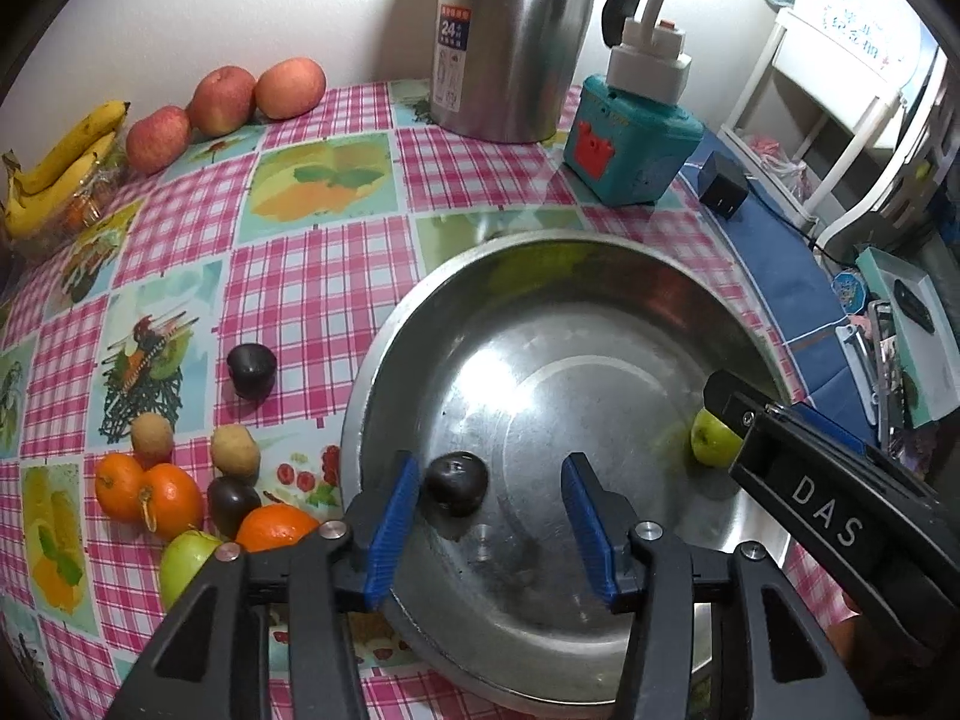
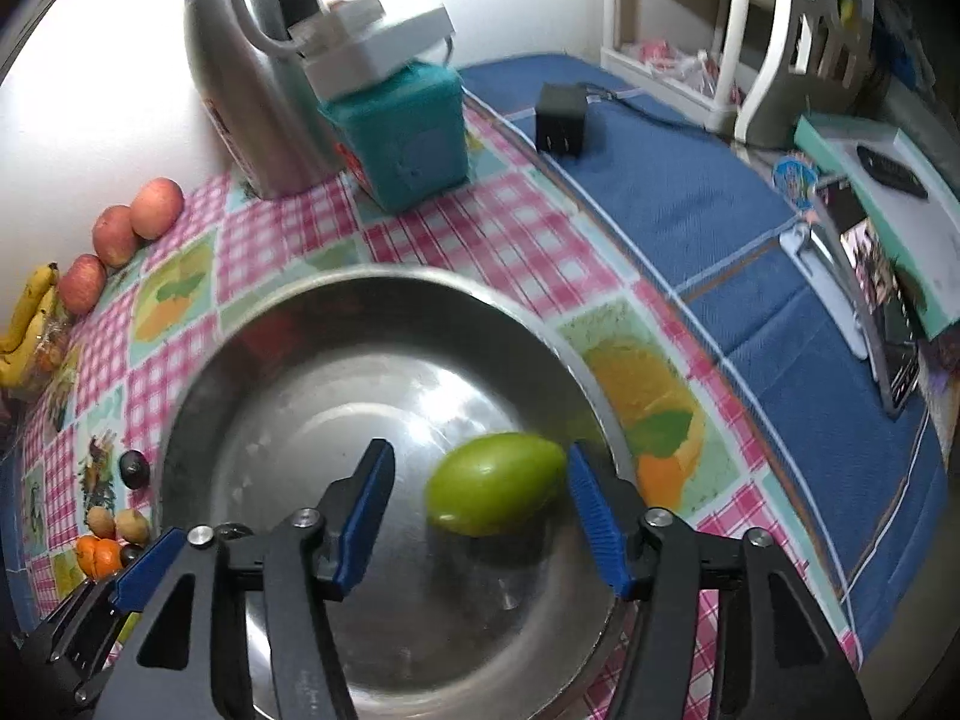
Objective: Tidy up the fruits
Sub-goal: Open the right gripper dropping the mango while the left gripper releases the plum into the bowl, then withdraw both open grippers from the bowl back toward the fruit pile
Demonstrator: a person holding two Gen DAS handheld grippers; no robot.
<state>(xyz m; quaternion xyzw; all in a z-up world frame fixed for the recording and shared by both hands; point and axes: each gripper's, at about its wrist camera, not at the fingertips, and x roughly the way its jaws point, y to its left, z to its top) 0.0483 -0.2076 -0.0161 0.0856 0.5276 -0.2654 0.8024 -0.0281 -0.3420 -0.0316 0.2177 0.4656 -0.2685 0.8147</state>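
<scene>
Both tongs hang over the steel bowl [image 1: 600, 276] with their jaws parted and gripping nothing: the left tongs [image 1: 489, 516] have a dark plum [image 1: 455, 482] lying loose on the bowl floor just inside their left pad, and the right tongs [image 2: 480, 516] have a green fruit [image 2: 495, 483] lying between the pads, nearer the right one, its long axis running across the gap. The fruit not yet in the bowl, oranges [image 1: 147, 495] among it, sits on the counter [image 1: 312, 276] left of the left tongs, so I judge that hand the nearer for the next pick.

The big bowl [image 1: 600, 312] is shiny scratched metal, the jug [image 1: 510, 42] is shiny metal too, and the checked tablecloth [image 1: 312, 276] looks smooth and glossy
</scene>
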